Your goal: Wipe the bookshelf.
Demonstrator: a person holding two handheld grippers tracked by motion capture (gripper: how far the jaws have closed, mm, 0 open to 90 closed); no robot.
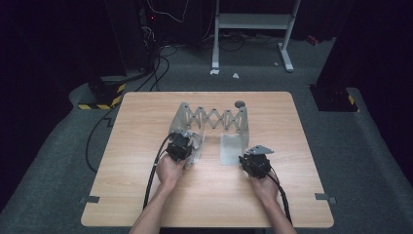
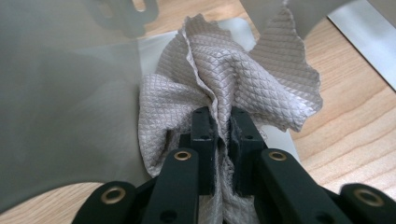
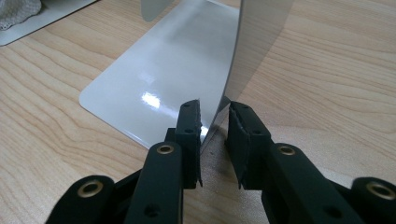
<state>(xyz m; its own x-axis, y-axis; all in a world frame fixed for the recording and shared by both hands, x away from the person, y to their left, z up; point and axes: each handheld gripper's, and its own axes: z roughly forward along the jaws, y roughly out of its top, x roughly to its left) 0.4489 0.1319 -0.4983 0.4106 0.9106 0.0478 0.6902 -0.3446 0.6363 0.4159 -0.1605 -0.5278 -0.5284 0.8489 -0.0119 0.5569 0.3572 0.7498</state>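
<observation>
The cloth, a pale quilted piece with a diamond weave, is bunched up and pinched between the two black jaws of the left gripper, which are closed tight on a fold of it; most of the fabric fans out ahead of the jaw tips, and a strip of it runs back between them toward the gripper body. To the left of those jaws rises a grey upright metal plate, and the cloth lies on that plate's flat foot just in front of the tips, with bare wooden table off to the right. In the high view the left gripper sits at the left end of an expanding metal rack (two upright end plates joined by a scissor lattice), and the person's left hand holds it from behind. The right gripper stands astride the near edge of the rack's other upright plate: the thin sheet passes between its jaws, close against the left one, while a gap shows on the right, so I cannot tell whether it is actually clamped. The shiny foot of that plate spreads ahead and to the left of the tips. In the high view the right gripper is near the rack's right end, held by the right hand.
</observation>
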